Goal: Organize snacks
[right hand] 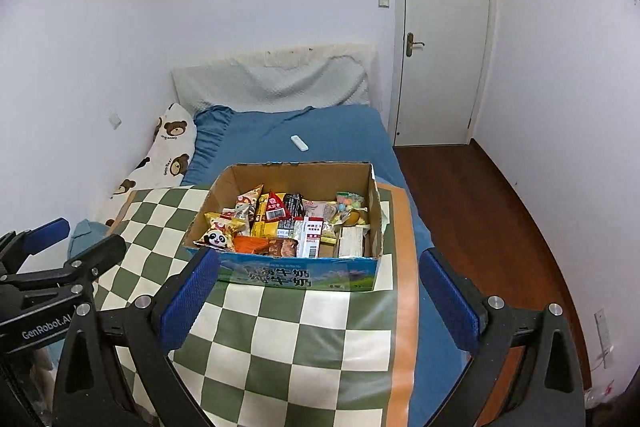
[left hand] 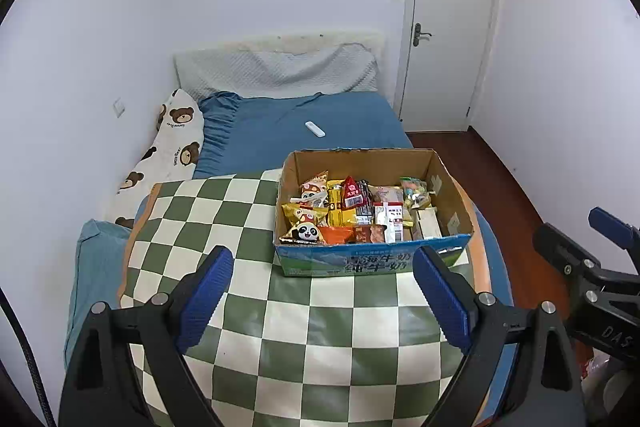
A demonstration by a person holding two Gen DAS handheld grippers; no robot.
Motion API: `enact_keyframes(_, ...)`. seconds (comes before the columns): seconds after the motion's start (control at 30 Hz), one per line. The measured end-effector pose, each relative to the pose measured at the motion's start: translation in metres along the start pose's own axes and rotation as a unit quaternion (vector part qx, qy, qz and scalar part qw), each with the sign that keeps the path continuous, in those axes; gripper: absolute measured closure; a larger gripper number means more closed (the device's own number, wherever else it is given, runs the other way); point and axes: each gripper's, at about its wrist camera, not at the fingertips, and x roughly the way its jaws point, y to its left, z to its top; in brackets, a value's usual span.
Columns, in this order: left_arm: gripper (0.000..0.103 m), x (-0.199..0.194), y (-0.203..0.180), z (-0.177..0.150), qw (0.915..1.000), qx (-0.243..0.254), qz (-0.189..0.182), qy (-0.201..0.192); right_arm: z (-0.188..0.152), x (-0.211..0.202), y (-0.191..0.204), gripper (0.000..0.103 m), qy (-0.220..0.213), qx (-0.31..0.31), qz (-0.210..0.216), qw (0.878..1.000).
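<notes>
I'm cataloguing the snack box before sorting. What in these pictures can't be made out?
- Lower snack layers in the cardboard box: buried under the top packets, both views.
- Packet print, such as the panda packet: too small to read.
- Box's near-right corner: left wrist view, covered by the left hand-held gripper.
- Right hand-held gripper: one finger overlaps the box's near-left corner.

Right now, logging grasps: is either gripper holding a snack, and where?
Nothing is held. The left gripper and right gripper are open and empty, short of the snack box.
</notes>
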Motion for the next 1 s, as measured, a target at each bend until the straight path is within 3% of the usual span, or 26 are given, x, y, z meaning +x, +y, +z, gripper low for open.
enact_keyframes(0.37,0.011,-0.010,0.000,-0.006,0.9999,-0.004,-0.001,-0.012,-0.007,-0.022,0.001,0.000,-0.012,0.003,0.000,1.000)
enact_keyframes(0.47,0.000,-0.007,0.000,-0.002,0.9998,-0.004,0.001,-0.020,-0.006,-0.020,-0.001,0.000,-0.015,0.005,-0.002,1.000)
enact_keyframes(0.67,0.000,0.015,-0.002,0.006,0.9995,-0.004,0.014,-0.030,-0.001,0.005,-0.007,0.000,-0.008,0.012,-0.016,1.000)
enact_keyframes(1.0,0.000,0.067,-0.004,0.013,0.9997,-0.008,0.020,0.009,0.004,0.066,-0.014,0.000,0.015,0.024,-0.037,0.999)
